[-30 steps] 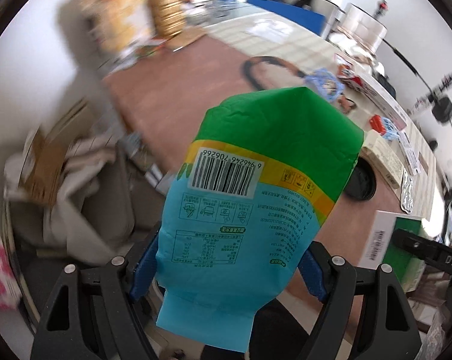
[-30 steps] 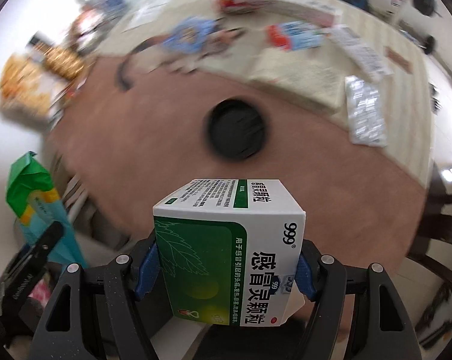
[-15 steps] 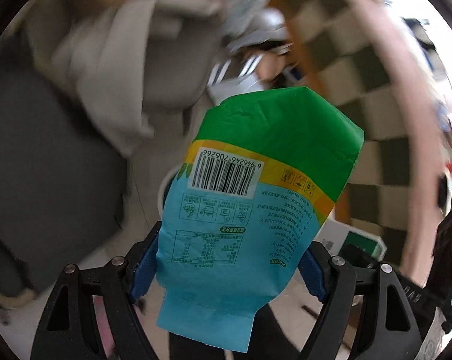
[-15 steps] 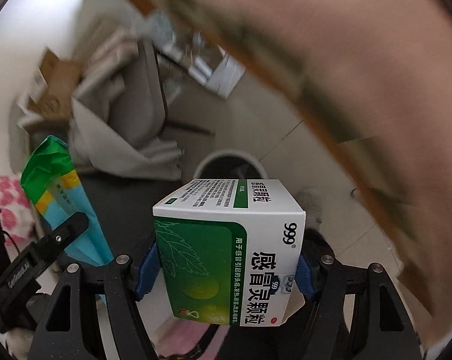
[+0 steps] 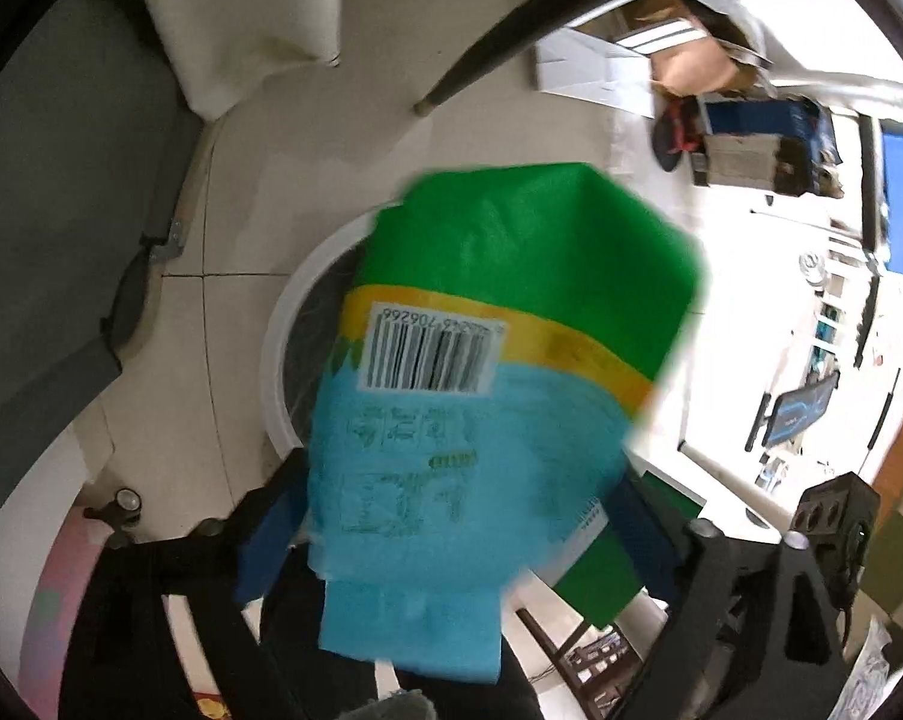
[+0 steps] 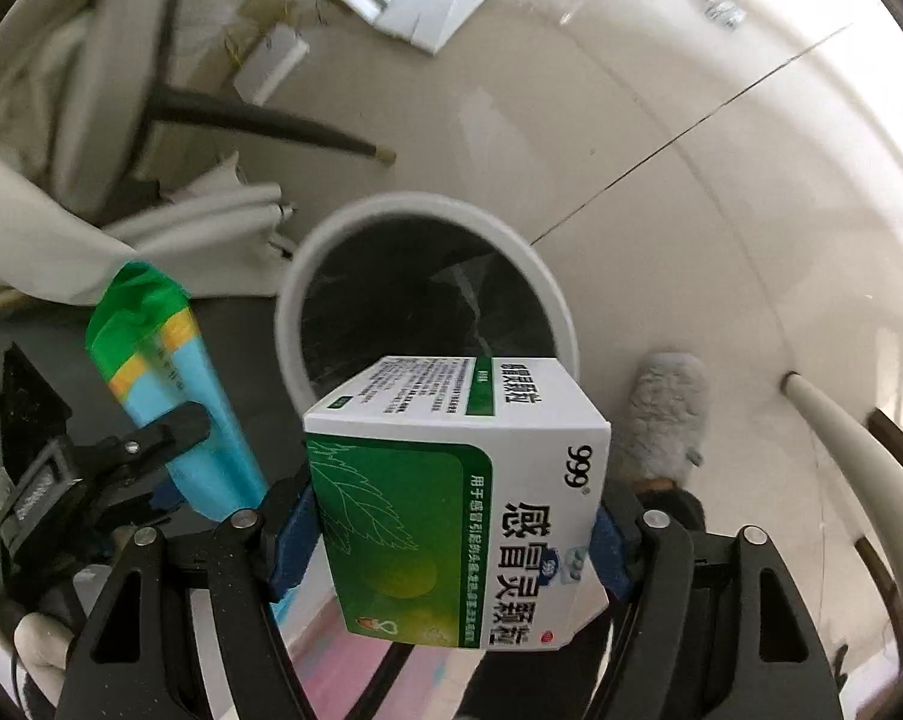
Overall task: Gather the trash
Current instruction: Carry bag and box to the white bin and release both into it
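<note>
Swinging away from the cluttered tabletop they had faced a second earlier, both grippers now hung low over the tiled floor (image 6: 661, 60), pointed down at a white-rimmed trash bin (image 6: 547, 282). That shift told me the carrying was about finished and the dropping was next.

The left gripper (image 5: 451, 516) was closed down on the lower end of a green, yellow and blue snack bag (image 5: 499, 348), just as before; the bag stood up between the blue pads and, seen from that wrist, covered most of the bin's mouth, with only the left arc of the rim (image 5: 274, 354) showing. The right gripper (image 6: 451, 531) was clamped on the sides of a green-and-white medicine box (image 6: 457, 498), its far edge lying across the near rim of the bin.

From the right wrist view the bin looked lined with a dark bag, and I could make out nothing in it yet, though the box hid the near part. Both pieces of trash were in the grippers, above or just short of the opening, not inside. A chair leg (image 6: 259, 120) and a grey slipper (image 6: 667, 414) stood close by.
</note>
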Tool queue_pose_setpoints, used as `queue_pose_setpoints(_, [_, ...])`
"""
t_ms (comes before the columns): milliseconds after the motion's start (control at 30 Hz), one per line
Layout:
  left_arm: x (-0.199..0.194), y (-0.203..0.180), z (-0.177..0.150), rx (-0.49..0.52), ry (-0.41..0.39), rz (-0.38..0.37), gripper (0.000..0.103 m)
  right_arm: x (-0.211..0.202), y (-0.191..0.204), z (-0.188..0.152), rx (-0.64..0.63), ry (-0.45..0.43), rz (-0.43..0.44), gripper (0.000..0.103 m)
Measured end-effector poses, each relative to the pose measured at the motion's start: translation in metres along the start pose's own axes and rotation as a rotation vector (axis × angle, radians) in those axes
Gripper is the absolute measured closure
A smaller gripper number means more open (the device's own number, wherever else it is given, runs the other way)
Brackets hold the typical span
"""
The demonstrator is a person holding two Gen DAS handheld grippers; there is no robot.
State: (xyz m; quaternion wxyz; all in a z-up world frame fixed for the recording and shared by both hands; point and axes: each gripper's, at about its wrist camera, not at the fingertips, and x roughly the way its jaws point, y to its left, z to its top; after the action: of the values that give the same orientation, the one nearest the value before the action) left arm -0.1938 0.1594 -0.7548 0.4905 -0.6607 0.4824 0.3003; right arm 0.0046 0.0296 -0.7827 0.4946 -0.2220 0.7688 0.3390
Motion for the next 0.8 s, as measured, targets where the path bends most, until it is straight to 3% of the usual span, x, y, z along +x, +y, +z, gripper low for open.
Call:
queue_pose_setpoints(67, [0.006,0.01,0.0,0.001,-0.021,0.025,0.005,0.017,-0.005,0.006,-0.016,0.016,0.007,0.001])
queue_pose_setpoints(233, [0.001,0.02,-0.012,0.049,-0.069,0.165,0.005,0.032,-0.005,0.0,-0.105,0.022,-0.074,0.0])
queue_pose_setpoints(400, [-0.027,0.012,-0.036,0.122,-0.194,0.35,0.005,0.014,0.013,-0.013,-0.223,-0.045,-0.274,0.0])
queue_pose_setpoints(500, [-0.041,0.008,-0.046,0.16,-0.244,0.44,0.005,0.004,0.034,-0.012,-0.257,-0.064,-0.335,0.0])
queue_pose_setpoints(600, [-0.057,0.003,-0.061,0.175,-0.254,0.471,0.005,-0.014,0.041,-0.016,-0.285,-0.083,-0.37,0.0])
queue_pose_setpoints(800, [-0.097,-0.019,-0.09,0.177,-0.27,0.465,0.005,-0.063,0.064,-0.033,-0.309,-0.11,-0.379,0.0])
